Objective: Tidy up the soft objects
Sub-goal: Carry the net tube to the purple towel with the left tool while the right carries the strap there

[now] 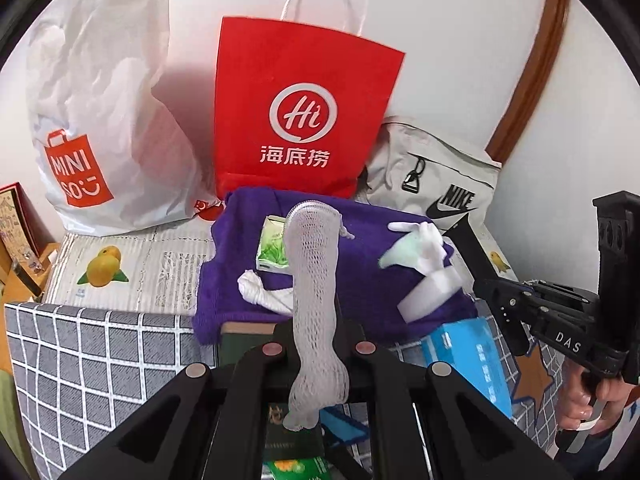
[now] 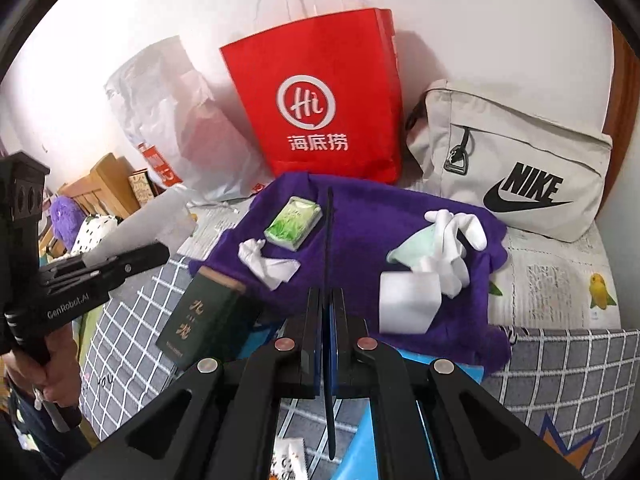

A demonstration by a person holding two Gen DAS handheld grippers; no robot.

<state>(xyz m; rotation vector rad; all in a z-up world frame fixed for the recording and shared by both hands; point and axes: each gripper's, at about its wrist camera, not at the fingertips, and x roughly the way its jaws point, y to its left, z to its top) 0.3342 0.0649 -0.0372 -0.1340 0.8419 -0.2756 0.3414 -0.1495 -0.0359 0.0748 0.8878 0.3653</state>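
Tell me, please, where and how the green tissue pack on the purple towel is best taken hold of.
I would grip the tissue pack across its two long edges, near the middle, coming from above: it lies flat on the purple towel, so only its thin sides give opposing faces. The knotted white cloth lies nearby but apart.

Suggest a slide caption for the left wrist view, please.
Left tongs shut on a white foam net sleeve above the purple towel.

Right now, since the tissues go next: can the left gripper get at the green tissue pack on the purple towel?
Probably not yet. The left gripper is shut on the white foam net, so its jaws are occupied. The green tissue pack lies uncovered on the purple towel, just ahead.
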